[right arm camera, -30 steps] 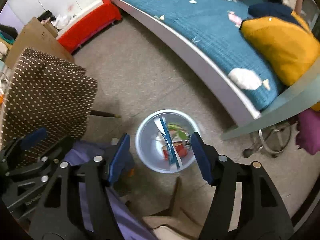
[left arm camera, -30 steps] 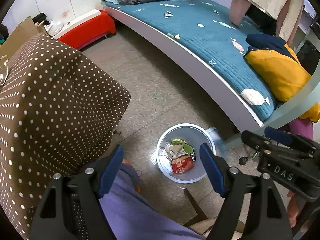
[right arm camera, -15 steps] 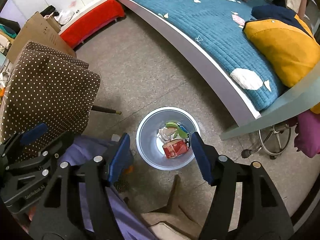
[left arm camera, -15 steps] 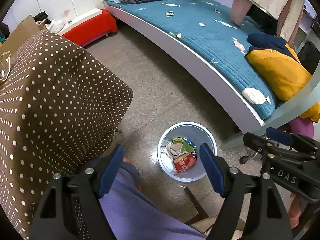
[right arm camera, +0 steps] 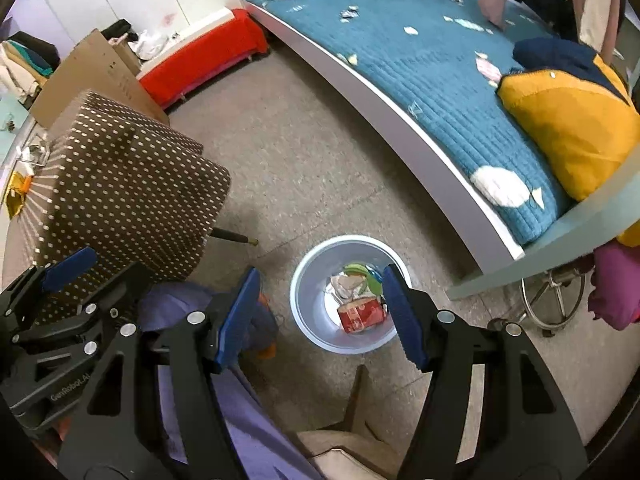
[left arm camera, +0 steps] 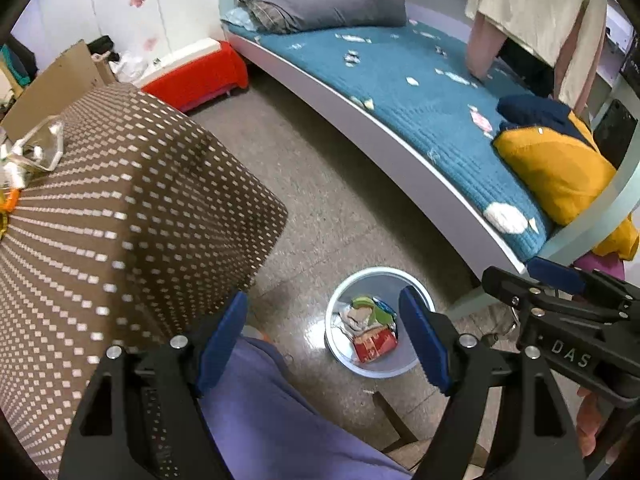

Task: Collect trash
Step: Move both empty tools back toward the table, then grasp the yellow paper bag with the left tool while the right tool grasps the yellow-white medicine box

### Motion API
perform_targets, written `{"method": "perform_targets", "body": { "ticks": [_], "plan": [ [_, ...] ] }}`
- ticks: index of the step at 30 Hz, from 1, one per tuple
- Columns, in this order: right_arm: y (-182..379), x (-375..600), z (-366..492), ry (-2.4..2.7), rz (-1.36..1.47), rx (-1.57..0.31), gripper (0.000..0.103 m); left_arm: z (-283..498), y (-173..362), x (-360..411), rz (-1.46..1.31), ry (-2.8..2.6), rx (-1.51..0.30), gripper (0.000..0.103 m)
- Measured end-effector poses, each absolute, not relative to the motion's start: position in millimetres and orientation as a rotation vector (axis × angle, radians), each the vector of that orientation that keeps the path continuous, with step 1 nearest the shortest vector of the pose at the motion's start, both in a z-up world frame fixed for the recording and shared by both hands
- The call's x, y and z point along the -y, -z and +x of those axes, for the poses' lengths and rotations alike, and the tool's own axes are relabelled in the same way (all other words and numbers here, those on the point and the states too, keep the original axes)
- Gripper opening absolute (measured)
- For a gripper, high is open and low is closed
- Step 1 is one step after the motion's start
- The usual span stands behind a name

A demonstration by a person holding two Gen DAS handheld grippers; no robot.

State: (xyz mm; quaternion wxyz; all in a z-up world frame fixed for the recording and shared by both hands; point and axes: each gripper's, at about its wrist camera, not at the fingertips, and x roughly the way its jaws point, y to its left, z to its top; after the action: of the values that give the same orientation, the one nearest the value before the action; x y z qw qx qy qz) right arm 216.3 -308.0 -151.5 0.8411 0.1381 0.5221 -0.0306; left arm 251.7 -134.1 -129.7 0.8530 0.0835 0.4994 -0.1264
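Note:
A pale blue round bin [left arm camera: 416, 292] [right arm camera: 312, 280] stands on the floor below both grippers. Inside it lie a red packet [left arm camera: 376, 346] [right arm camera: 360, 314], crumpled paper and a green wrapper [left arm camera: 362, 303]. My left gripper [left arm camera: 322, 340] hangs high above the bin, open, nothing between its blue pads. Beside it my right gripper [right arm camera: 320, 312] is open too and holds nothing. On the dotted table's far left lie a clear crumpled wrapper [left arm camera: 38, 150] and an orange-yellow piece [right arm camera: 18, 192].
A table under a brown dotted cloth [left arm camera: 120, 208] fills the left. A bed with a teal cover [left arm camera: 420, 92] and a yellow cushion [left arm camera: 556, 168] runs along the right. A person's purple-clad leg [left arm camera: 272, 412] is below. A chair base [right arm camera: 556, 300] sits right of the bin.
Both grippers rose, so the bin looks smaller and the tabletop comes into view. A blue strip seen falling into the bin one second ago now lies among the trash.

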Motion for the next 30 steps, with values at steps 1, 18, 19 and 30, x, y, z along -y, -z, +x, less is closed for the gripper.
{"method": "perform_targets", "body": {
  "ticks": [1,18,19,30],
  "plan": [
    [147.7,305.4,216.8,0.059,0.288,-1.095,0.063,251.1,125.9,131.6,0.170,0.257,-1.043,0.077],
    [87.3,236.6,237.6,-0.111,0.204,-0.960,0.063,238.9,61.5,61.6,0.080,0.113,-0.885,0.077],
    [84.0,229.2,239.6,-0.127,0.195,-0.953,0.064,238.2,58.8,55.6,0.074,0.102,-0.879,0.077],
    [63.7,159.5,257.1,-0.257,0.116,-0.921,0.066,229.2,39.6,-11.9,0.018,-0.027,-0.835,0.077]
  ]
}}
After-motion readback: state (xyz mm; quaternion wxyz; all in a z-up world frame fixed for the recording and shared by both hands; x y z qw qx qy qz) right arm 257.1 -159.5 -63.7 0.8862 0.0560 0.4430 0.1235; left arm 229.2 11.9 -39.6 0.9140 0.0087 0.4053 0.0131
